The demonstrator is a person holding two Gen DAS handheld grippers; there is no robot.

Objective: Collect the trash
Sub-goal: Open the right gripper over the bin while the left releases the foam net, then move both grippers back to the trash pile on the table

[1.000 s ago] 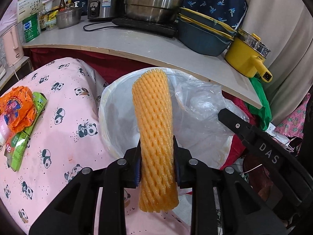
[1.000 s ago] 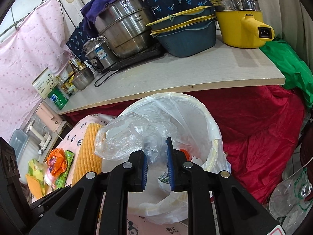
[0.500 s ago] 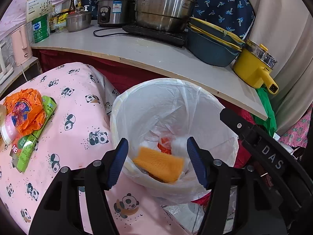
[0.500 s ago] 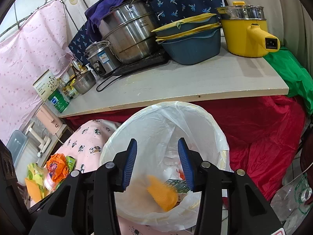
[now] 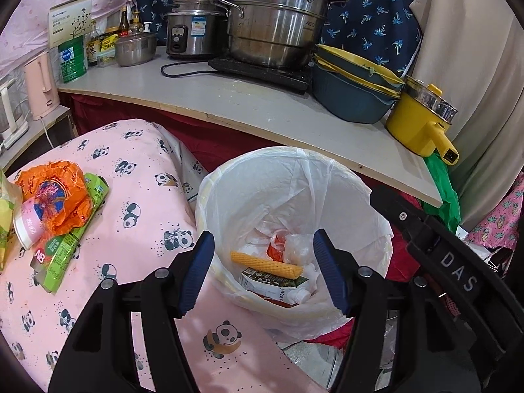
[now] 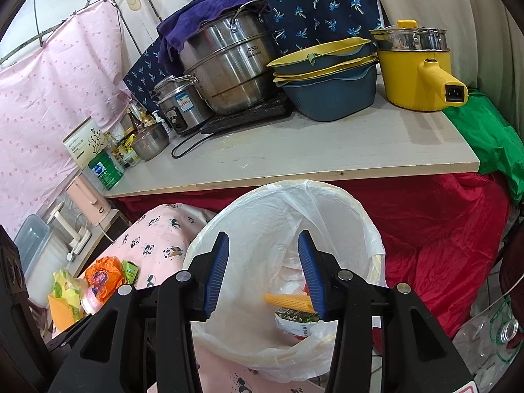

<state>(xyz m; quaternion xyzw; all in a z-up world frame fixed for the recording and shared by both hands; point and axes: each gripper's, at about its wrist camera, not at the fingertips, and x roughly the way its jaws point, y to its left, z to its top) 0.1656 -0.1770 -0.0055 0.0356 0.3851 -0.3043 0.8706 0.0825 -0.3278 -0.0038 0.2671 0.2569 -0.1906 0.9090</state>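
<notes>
A white-lined trash bin (image 5: pixel 229 177) (image 6: pixel 366 226) stands beside the pink panda-print table (image 5: pixel 140 196). Inside lie an orange foam net sleeve (image 5: pixel 265 263) (image 6: pixel 288 301), a green-and-white carton (image 5: pixel 275 283) (image 6: pixel 296 322) and crumpled clear plastic (image 5: pixel 294 245). My left gripper (image 5: pixel 265 276) is open and empty above the bin's near rim. My right gripper (image 6: pixel 263 276) is open and empty over the bin. More trash lies at the table's left: an orange wrapper (image 5: pixel 52 196) (image 6: pixel 104 276), a green packet (image 5: pixel 70 239) and a pink cup (image 5: pixel 28 229).
A grey counter (image 5: pixel 262 108) behind the bin holds steel pots (image 5: pixel 281 29), blue basins (image 5: pixel 353 95) and a yellow electric pot (image 5: pixel 419 124). Red cloth (image 6: pixel 442 229) hangs under it. A pink kettle (image 5: pixel 41 88) stands far left. Plastic bottles (image 6: pixel 491 337) lie on the floor at right.
My left gripper opened and dropped the orange foam net into the bin. My right gripper opened and let the clear plastic fall in. Both grippers pulled back slightly.
</notes>
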